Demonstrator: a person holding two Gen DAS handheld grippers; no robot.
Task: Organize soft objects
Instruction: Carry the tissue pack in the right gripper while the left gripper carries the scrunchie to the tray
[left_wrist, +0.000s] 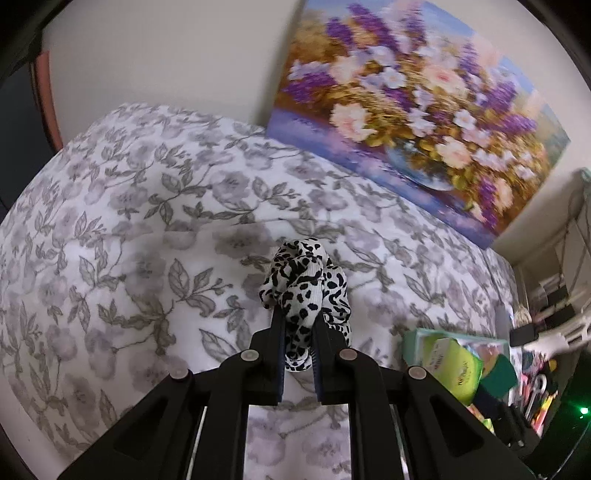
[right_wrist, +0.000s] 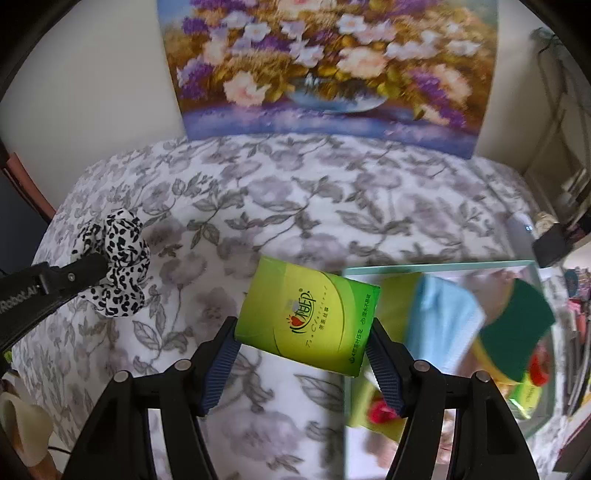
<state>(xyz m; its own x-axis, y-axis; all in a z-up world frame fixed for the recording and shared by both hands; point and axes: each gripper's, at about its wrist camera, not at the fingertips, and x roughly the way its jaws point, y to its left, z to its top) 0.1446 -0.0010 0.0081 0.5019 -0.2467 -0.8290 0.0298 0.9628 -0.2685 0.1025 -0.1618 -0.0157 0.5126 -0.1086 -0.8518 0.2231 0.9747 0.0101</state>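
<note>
Scrunchie (left_wrist: 306, 284) is pinched tight in the left gripper (left_wrist: 299, 343) over the bedspread (left_wrist: 129, 221), left of the box (right_wrist: 443, 267). Right gripper (right_wrist: 301, 354) squeezes the tissue pack (right_wrist: 306, 317) just beside that box, probably so both drop in.

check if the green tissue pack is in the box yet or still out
Out. The green tissue pack is clamped in the right hand-held gripper, held above the bedspread just left of the box.
</note>
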